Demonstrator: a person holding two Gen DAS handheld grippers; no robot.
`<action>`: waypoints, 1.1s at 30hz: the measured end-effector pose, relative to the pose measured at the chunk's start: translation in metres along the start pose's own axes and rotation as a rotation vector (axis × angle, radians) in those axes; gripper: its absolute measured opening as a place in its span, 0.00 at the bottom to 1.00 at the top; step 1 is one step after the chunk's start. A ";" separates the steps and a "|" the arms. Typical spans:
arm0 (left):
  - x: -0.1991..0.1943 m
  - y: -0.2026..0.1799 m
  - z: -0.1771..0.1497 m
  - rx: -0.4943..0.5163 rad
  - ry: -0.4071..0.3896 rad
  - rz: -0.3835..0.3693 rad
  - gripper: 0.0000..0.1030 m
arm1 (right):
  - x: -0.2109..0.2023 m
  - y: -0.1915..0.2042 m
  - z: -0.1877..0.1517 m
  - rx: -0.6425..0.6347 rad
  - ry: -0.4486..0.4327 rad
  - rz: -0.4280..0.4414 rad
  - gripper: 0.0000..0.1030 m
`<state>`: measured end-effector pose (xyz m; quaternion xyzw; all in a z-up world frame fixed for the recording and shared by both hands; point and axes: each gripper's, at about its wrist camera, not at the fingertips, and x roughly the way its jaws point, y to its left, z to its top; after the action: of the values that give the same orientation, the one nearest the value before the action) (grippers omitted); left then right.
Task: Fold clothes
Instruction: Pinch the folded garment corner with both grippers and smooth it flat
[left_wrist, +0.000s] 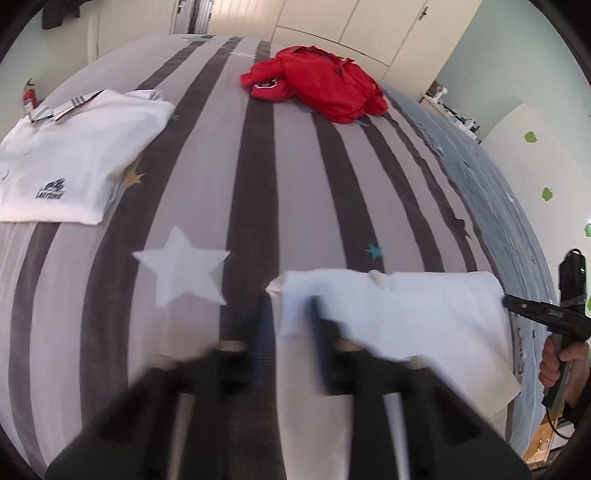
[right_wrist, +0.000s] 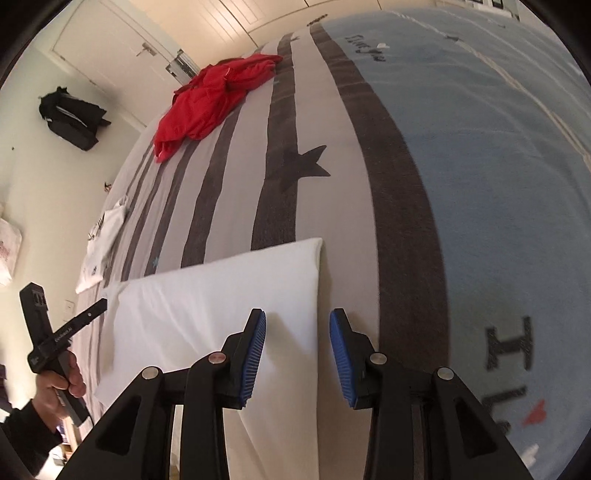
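Note:
A white garment (left_wrist: 406, 317) lies partly folded on the striped bed near its front edge; it also shows in the right wrist view (right_wrist: 221, 314). My left gripper (left_wrist: 288, 325) is blurred, its jaws apart around the garment's left edge, with cloth between the fingers. My right gripper (right_wrist: 297, 350) is open, its blue pads (right_wrist: 255, 354) astride the garment's right edge, holding nothing. The right gripper shows at the far right of the left wrist view (left_wrist: 543, 314). The left gripper shows at the left of the right wrist view (right_wrist: 55, 332).
A folded white polo shirt (left_wrist: 74, 162) lies at the left of the bed. A crumpled red garment (left_wrist: 317, 81) lies at the far end, also in the right wrist view (right_wrist: 207, 99). The bed cover (left_wrist: 258, 177) has grey stripes and a blue part (right_wrist: 498, 184). Cupboards stand behind.

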<state>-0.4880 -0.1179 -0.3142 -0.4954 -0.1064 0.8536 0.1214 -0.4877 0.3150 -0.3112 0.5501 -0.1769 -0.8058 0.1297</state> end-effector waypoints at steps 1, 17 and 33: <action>-0.001 0.000 -0.001 0.006 -0.001 -0.001 0.01 | 0.003 0.001 0.001 -0.008 0.006 -0.005 0.02; -0.023 0.026 -0.003 -0.136 -0.004 -0.003 0.21 | -0.004 -0.007 0.002 -0.003 0.002 0.022 0.08; -0.063 -0.001 -0.107 -0.179 0.150 -0.109 0.22 | -0.038 0.001 -0.104 0.040 0.123 0.022 0.23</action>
<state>-0.3647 -0.1301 -0.3148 -0.5602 -0.1993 0.7934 0.1306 -0.3769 0.3146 -0.3139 0.5992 -0.1907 -0.7652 0.1380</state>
